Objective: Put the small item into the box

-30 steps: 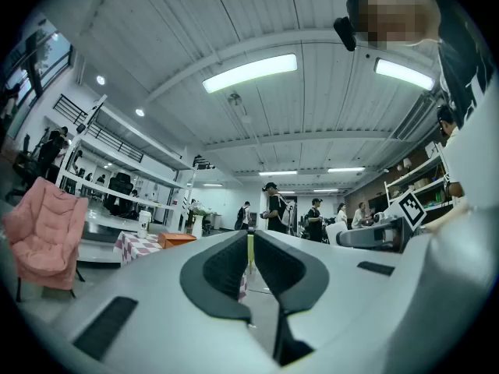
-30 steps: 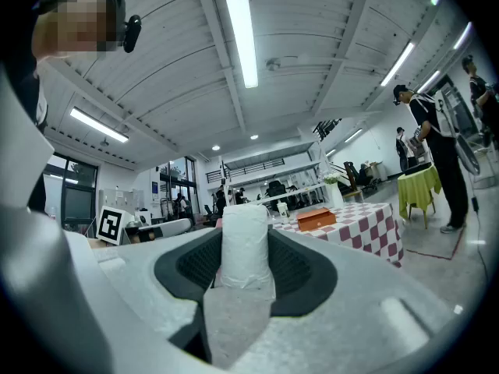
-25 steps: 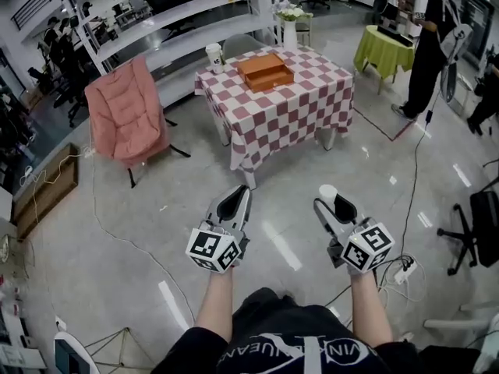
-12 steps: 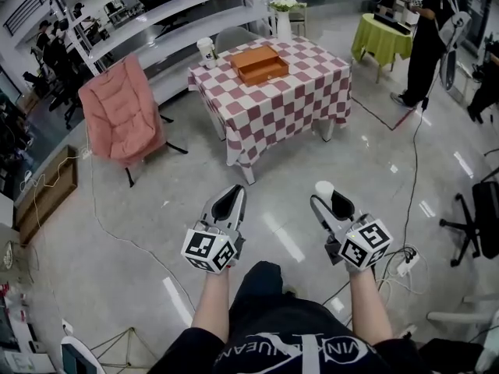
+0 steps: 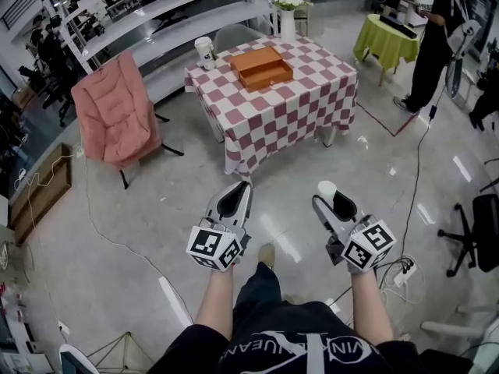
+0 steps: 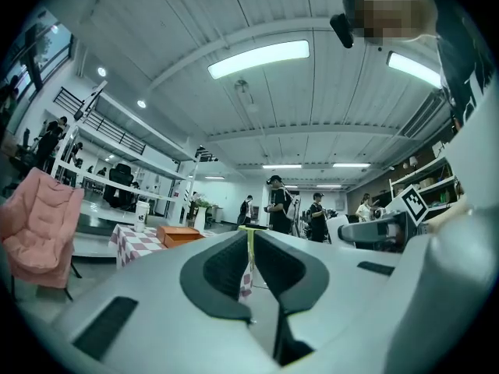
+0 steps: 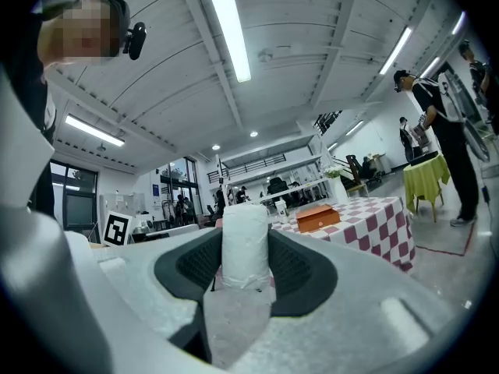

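Between right hand-held gripper (image 7: pixel 245 232) jaws, white roll (image 7: pixel 245 252)

**A:** How does the floor (image 5: pixel 117 232) around the table (image 5: pixel 290 123) look?
**B:** Smooth and glossy; it mirrors the ceiling lights. The table itself is covered with a matt checked cloth that hangs in soft folds.
**A:** And the box (image 5: pixel 265 67) on the table?
**B:** Orange and wood-like, with a dull sheen. The cup (image 5: pixel 204 51) beside it looks like paper.
**A:** The chair (image 5: pixel 113 111) left of the table?
**B:** Pink quilted cloth, matt.
**A:** The right gripper (image 5: pixel 334 201)?
**B:** Matt grey plastic with dark ribbed pads (image 7: pixel 189 263). The small item (image 7: pixel 245 244) between them looks like white, faintly crinkled paper.
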